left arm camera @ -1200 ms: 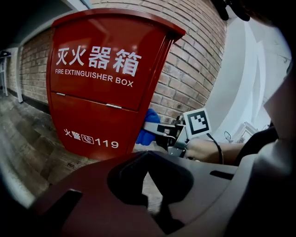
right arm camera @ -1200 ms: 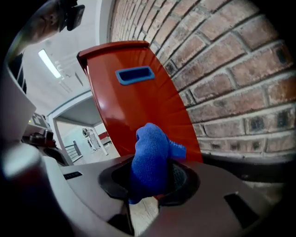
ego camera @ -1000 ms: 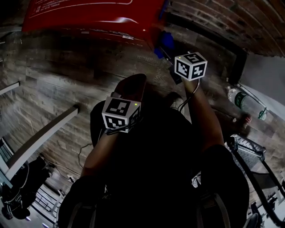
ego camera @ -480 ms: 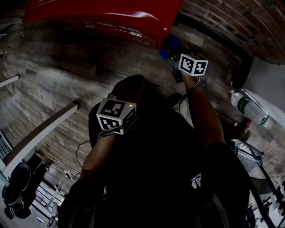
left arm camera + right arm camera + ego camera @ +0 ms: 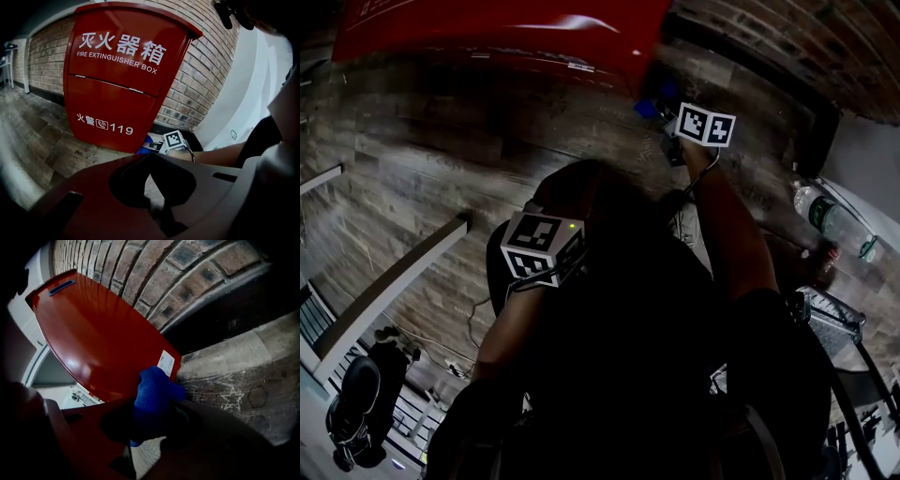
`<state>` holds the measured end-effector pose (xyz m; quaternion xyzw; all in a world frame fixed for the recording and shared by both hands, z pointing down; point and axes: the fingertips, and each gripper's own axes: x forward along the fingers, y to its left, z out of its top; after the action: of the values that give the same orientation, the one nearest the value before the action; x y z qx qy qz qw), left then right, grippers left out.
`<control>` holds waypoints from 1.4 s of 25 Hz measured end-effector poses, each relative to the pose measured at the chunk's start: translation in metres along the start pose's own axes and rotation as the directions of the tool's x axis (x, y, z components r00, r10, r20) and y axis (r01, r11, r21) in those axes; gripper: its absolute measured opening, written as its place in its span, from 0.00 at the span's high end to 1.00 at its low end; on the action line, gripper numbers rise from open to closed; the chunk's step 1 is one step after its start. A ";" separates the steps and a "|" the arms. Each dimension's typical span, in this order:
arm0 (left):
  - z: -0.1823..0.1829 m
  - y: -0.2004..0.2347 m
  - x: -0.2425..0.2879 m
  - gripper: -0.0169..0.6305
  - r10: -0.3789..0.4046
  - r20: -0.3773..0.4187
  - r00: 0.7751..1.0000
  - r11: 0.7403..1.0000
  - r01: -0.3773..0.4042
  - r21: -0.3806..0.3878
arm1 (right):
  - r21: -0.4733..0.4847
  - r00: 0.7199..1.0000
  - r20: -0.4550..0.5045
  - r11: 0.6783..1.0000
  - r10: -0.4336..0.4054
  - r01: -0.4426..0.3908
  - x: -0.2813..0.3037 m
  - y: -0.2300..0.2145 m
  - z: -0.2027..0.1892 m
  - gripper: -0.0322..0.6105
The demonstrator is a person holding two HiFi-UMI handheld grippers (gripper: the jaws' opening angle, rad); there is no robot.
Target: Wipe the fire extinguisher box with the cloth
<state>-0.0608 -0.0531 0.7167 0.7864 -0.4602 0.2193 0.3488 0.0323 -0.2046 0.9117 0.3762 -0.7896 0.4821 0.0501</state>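
**Spotter:** Plank floor and brick wall fill the head view. Where's the box?

**Me:** The fire extinguisher box stands red along the top. My right gripper reaches to its lower corner, with the blue cloth at its tip.

**Spotter:** Left gripper view?

**Me:** The left gripper has its jaws pressed together and empty, well back from the box front.

**Spotter:** Right gripper view?

**Me:** Those jaws pinch the cloth, which sits at the box's edge by a white sticker. I can't tell whether it touches. I judge the wipe is only starting. Next, the cloth needs pressing flat and sweeping along the panel.
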 end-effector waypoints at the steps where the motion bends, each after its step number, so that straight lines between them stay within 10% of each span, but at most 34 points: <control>1: -0.002 0.001 0.000 0.96 0.001 -0.004 1.000 1.000 -0.001 0.001 | -0.007 1.000 -0.011 1.000 -0.014 0.014 0.002 -0.003 0.000 0.75; 18: -0.002 0.019 -0.005 0.96 0.005 0.015 1.000 0.999 -0.004 -0.044 | 0.108 0.984 0.181 0.994 -0.008 -0.011 -0.011 0.013 0.097 0.75; 35: 0.007 0.008 -0.022 0.96 -0.062 0.077 0.995 0.997 0.066 -0.050 | -0.152 0.902 0.326 0.958 0.282 -0.244 -0.122 0.178 0.181 0.75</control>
<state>-0.0779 -0.0485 0.6999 0.7990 -0.4530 0.1659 0.3589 0.0562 -0.2373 0.6332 0.3412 -0.8545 0.3679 -0.1340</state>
